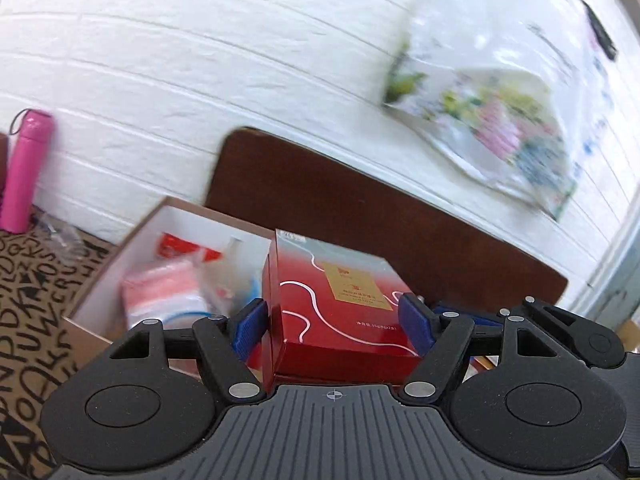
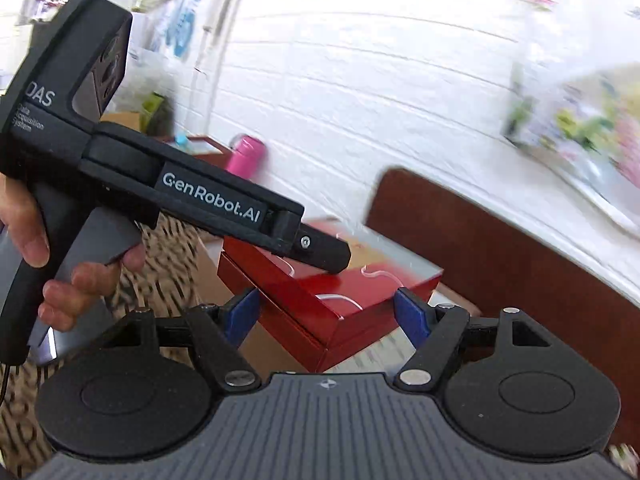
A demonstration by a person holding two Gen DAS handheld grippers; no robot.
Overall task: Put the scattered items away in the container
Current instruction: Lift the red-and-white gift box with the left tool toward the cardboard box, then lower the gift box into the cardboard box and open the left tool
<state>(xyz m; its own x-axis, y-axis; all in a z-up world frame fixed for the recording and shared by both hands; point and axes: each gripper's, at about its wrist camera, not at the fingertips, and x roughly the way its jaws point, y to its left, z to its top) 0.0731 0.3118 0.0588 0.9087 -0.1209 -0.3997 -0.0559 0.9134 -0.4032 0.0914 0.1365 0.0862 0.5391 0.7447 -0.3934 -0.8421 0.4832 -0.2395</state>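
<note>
White brick wall (image 1: 200, 60), letter-print tablecloth (image 1: 32, 320), brown chair back (image 1: 340, 200)

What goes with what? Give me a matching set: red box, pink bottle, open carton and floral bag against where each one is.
1. red box
2. pink bottle
3. open carton
4. floral bag

A. upright by the brick wall, far left
B. against the wall, upper right
C. held in the left gripper
D. behind and left of the box, packets inside

Pairs: 1-C, 2-A, 3-D, 4-B
</note>
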